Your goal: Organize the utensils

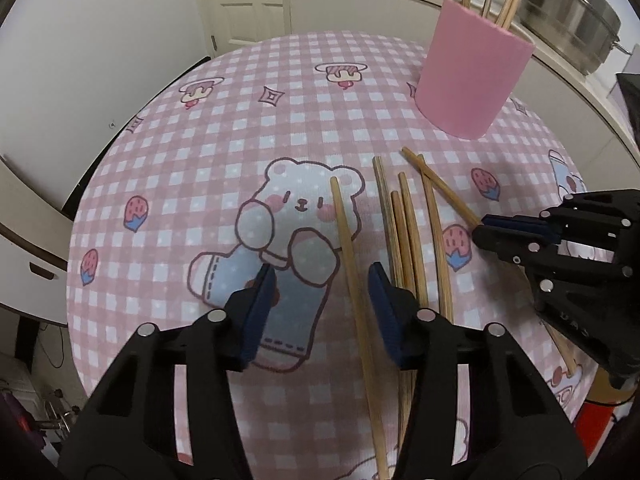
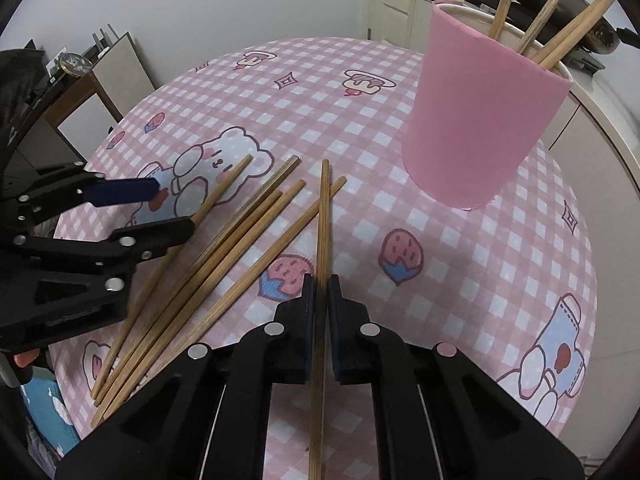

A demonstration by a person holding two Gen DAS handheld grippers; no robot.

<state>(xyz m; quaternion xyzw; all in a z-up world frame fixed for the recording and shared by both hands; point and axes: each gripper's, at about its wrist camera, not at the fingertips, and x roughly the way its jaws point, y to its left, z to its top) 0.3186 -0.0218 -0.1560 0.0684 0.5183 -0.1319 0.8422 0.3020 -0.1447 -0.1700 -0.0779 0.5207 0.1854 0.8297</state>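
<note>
Several bamboo chopsticks (image 1: 404, 224) lie loose on the pink checked tablecloth (image 1: 240, 128); they also show in the right wrist view (image 2: 240, 236). A pink holder cup (image 1: 472, 68) stands at the back right with several chopsticks in it; it also shows in the right wrist view (image 2: 480, 120). My left gripper (image 1: 322, 280) is open, its jaws either side of the leftmost chopstick (image 1: 348, 240). My right gripper (image 2: 321, 288) is shut on one chopstick (image 2: 322, 216) at the right of the pile. Each gripper shows in the other's view: the right one (image 1: 484, 230), the left one (image 2: 172, 208).
A steel pot (image 1: 568, 12) sits on the white counter behind the cup. White cabinets and a door stand beyond the table's far edge. A side table (image 2: 80, 92) with small items stands at the left.
</note>
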